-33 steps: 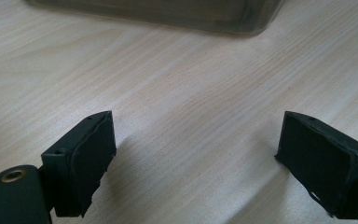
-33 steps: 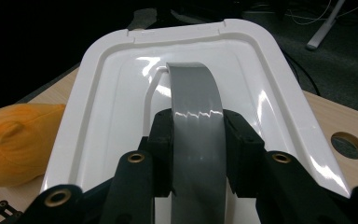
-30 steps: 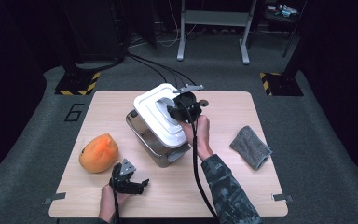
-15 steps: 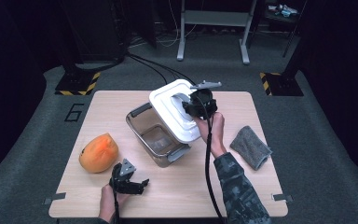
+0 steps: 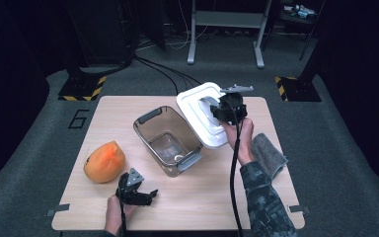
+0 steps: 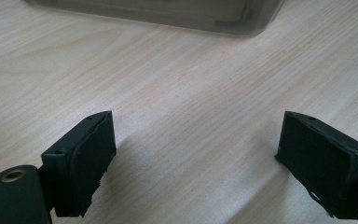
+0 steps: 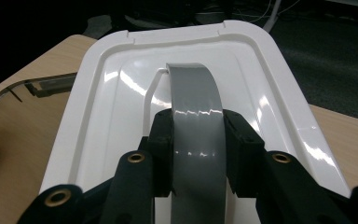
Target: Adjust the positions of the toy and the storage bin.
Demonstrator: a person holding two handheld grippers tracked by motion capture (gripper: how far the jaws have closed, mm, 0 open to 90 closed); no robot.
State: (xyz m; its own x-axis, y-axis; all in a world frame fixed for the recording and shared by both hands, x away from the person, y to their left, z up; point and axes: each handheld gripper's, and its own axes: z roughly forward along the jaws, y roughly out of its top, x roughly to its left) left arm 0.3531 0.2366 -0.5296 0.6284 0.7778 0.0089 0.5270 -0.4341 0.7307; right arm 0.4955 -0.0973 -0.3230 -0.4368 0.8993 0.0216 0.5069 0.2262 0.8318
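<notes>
A: We start with the white lid [image 5: 203, 114]. It hangs tilted above the far right of the desk [image 5: 227, 197], off the clear bin [image 5: 168, 140] and partly overlapping its right rim. We judge it light and stiff, a thin moulded plastic shell, glossy and so likely slippery under the pads.

B: Agreed, and the place to take it is the grey strap handle [image 7: 196, 140] arching over its middle. Our right hand-held gripper [image 7: 196, 156] is pinching exactly that, one jaw on either side of the band. Held at the centre, we expect it to balance, though it may swing.

A: The right gripper view gives us that pinch close up, which from the high view is hidden behind the gripper body and the hand [image 5: 240, 136].

B: The high view gives us the layout instead: the orange fruit [image 5: 104, 161] near left, the grey cloth [image 5: 269, 155] at right, the bin empty.

A: And the left hand-held gripper [image 6: 196, 158]?

B: The left gripper view shows its jaws spread wide over bare desk, nothing between them, the bin's base just beyond.
</notes>
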